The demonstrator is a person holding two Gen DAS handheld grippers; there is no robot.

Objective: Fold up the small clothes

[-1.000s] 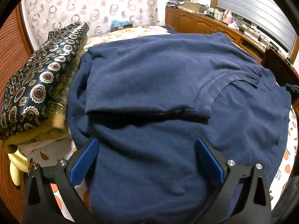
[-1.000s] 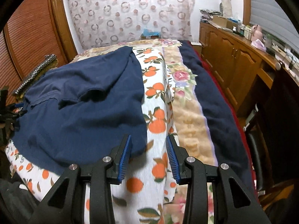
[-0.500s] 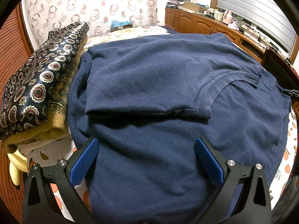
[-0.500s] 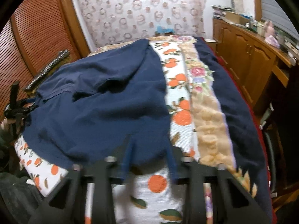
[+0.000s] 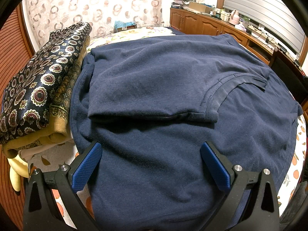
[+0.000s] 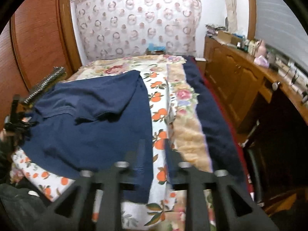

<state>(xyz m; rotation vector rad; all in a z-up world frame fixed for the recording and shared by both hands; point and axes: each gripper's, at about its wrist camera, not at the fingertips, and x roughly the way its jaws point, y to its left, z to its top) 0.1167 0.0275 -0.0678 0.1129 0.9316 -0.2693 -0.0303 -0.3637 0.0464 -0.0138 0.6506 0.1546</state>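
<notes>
Item: navy T-shirt (image 5: 173, 134), spread on the orange-print bedsheet (image 6: 159, 115), partly folded. Step in hand, as judged: taking up the near hem corners to carry the next fold over. To do it well, both tongs should bite at the hem edge itself, at matching spots on either side, pinching both fabric layers; lift together and level so the fold line stays straight; keep the already-folded flap undisturbed. Left to right: folded patterned cloths (image 5: 38, 88), stacked just beside the shirt's left edge. Left gripper (image 5: 152, 165), blue pads (image 5: 86, 165) wide apart, hanging over the lower body of the shirt, nothing pinched between them. Shirt proper: soft knit, dark navy, matte; upper part turned down over the body in a straight crosswise fold, the ribbed neckband (image 5: 217, 98) lying on top toward the right; a few shallow wrinkles; hem draping off the bed's near edge. Right gripper (image 6: 154, 154), blurred, jaws partly apart and just been opening; the shirt's right corner lies under and between them, with no pinch visible. Farther right: floral blanket strip (image 6: 184, 100) and wooden cabinets (image 6: 231, 80), well apart from the shirt.
</notes>
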